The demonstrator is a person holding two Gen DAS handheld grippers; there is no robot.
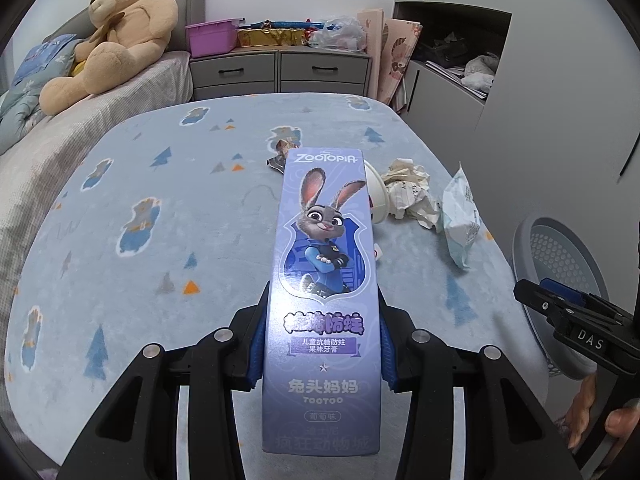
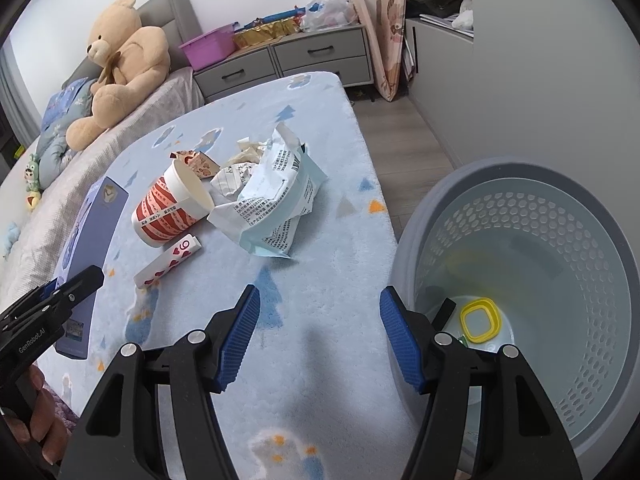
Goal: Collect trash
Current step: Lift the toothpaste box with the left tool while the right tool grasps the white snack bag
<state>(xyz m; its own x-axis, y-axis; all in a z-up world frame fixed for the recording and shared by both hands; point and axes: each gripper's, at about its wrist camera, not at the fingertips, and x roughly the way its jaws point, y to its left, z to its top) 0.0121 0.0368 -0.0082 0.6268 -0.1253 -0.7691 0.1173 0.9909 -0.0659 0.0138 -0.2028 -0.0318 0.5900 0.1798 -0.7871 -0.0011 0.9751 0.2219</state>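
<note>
One long purple cardboard toothpaste box (image 1: 322, 300) sits clamped in the left gripper (image 1: 320, 344), long axis running forward along the fingers. The grey perforated plastic bin (image 2: 532, 280) stands off the bed's right edge, beside the empty, parted right gripper (image 2: 320, 340).

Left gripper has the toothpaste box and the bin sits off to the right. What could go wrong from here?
1. The left gripper clamps the long toothpaste box near one end, so it may pivot or slip on the swing.
2. The right gripper, open, hovers between box and bin; they could collide.
3. The paper cup and crumpled wrapper lie along the path and could be swept off the blanket.
</note>
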